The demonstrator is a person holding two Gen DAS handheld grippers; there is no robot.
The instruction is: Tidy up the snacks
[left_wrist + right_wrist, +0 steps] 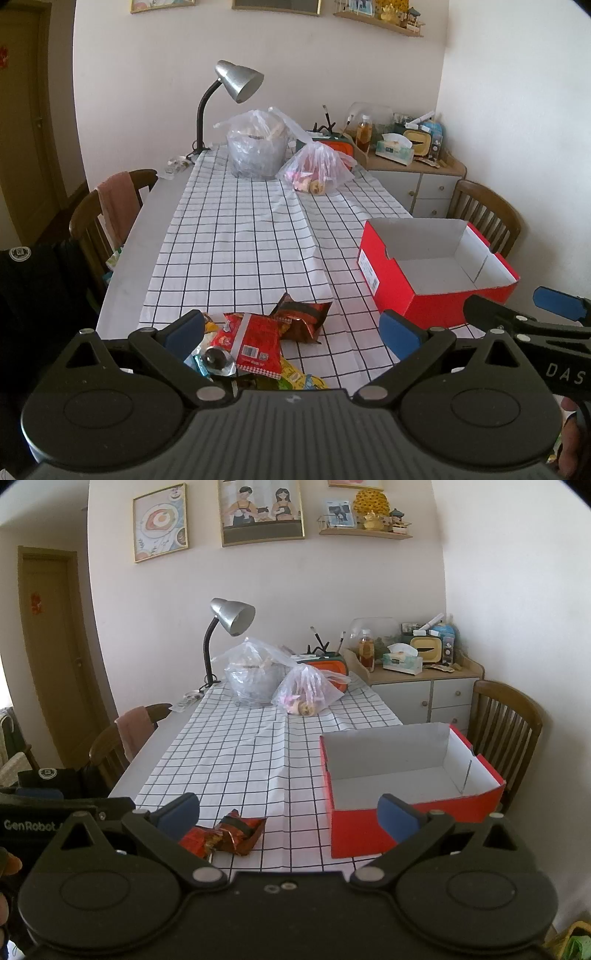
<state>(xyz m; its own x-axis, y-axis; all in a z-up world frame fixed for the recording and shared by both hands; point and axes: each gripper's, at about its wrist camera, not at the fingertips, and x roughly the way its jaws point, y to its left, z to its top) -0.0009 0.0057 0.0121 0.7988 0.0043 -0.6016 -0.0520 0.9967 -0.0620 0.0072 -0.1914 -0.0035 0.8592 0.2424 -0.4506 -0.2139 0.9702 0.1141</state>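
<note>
Worktop [140,251]: white surface under a black-grid tablecloth [240,236].

Snack packets [258,343]: a loose pile at the near edge of the cloth. A red packet lies on top, a dark brown-red packet [236,834] is just behind it, and yellow and blue wrappers lie beneath.

Red box [406,775]: open-topped cardboard with a white interior and nothing in it. It stands on the cloth, to the right of the pile and apart from it.

Left gripper [291,330]: blue-padded fingers spread wide, grasping nothing, over the snack pile.

Right gripper [288,810]: fingers spread wide, grasping nothing. The dark packet lies by its left finger and the box's near wall is behind its right finger.

Far end of worktop: grey desk lamp [236,85] and two clear plastic bags [314,168] with contents.

Surroundings: wooden chairs [506,731] on both sides, a cabinet [424,694] cluttered with small items, and framed pictures [260,511].
</note>
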